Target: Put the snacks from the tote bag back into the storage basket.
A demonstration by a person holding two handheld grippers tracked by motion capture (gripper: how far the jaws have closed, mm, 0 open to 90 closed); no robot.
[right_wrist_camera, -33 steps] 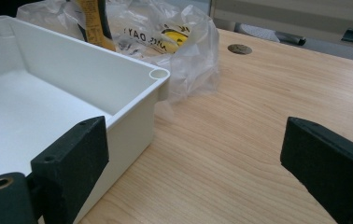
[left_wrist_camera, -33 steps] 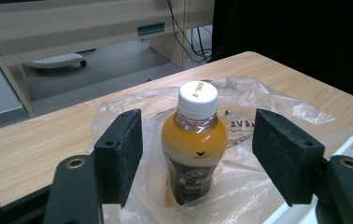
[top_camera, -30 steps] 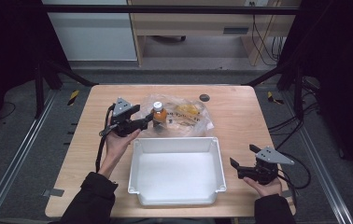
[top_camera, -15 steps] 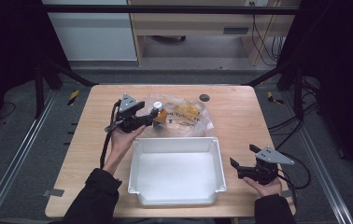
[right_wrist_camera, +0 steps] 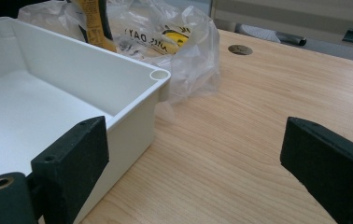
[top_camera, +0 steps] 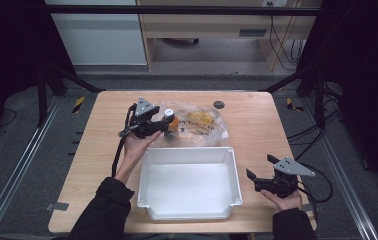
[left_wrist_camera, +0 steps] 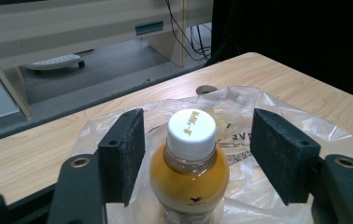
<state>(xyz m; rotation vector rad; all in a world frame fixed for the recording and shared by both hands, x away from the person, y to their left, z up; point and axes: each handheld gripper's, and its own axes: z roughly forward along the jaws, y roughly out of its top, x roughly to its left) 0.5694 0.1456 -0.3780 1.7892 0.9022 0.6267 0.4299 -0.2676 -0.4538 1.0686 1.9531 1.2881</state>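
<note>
The left hand-held gripper (left_wrist_camera: 198, 154), unclenched and closing, is straddling a white-capped bottle (left_wrist_camera: 189, 179) beside a bag (right_wrist_camera: 165, 37) reading "DAY".

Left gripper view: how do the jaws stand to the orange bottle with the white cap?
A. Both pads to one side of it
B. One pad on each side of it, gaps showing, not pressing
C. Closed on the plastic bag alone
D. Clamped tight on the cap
B. The left gripper has a black pad either side of the bottle, and a clear gap shows between each pad and the cap.
</note>
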